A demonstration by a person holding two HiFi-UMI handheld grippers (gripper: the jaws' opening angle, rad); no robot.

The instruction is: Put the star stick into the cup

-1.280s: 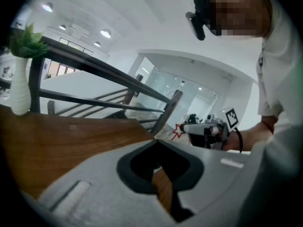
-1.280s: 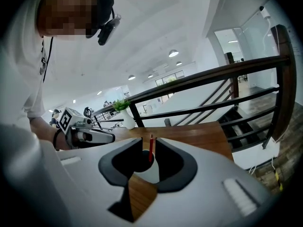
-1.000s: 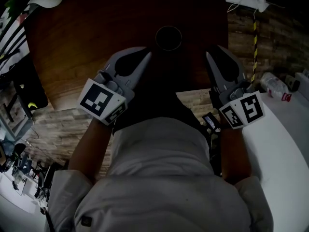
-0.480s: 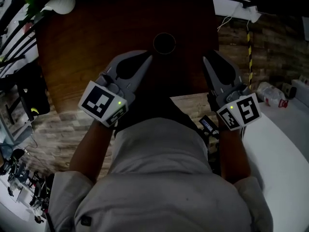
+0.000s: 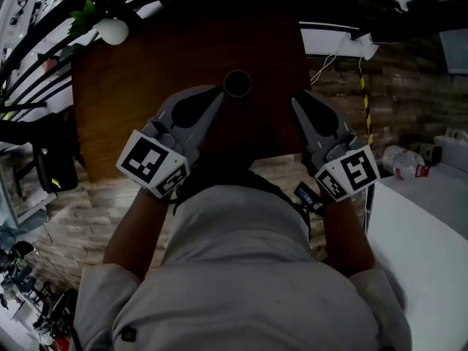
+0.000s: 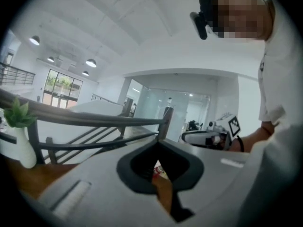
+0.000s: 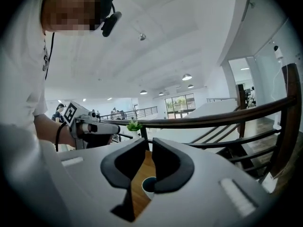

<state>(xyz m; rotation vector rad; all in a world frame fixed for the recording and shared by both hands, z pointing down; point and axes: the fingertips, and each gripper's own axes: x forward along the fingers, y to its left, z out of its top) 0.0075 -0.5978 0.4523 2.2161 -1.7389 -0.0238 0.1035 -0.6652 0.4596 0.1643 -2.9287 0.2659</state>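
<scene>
A dark round cup [image 5: 238, 83] stands on the brown wooden table [image 5: 131, 101], near its front middle. My left gripper [image 5: 218, 93] points at the cup's near left side, tips almost at its rim; its jaws meet at the tips [image 6: 158, 143]. A small red and pale thing [image 6: 159, 170] shows through the slit lower down; I cannot tell what it is. My right gripper [image 5: 296, 102] is to the right of the cup, with a narrow gap between its tips [image 7: 147, 143] and the cup [image 7: 147, 185] visible through it. No star stick is recognisable.
A white vase with a green plant [image 5: 113, 30] stands at the table's far left corner, in front of a dark railing [image 5: 44, 64]. A white power strip with a cable [image 5: 362, 46] lies right of the table. A plastic bottle [image 5: 398, 159] and a white counter [image 5: 424, 218] are at the right.
The head view has shifted, so the table and cup sit lower and further left in the frame. Both grippers stay level at the table's front, now closer to the cup.
</scene>
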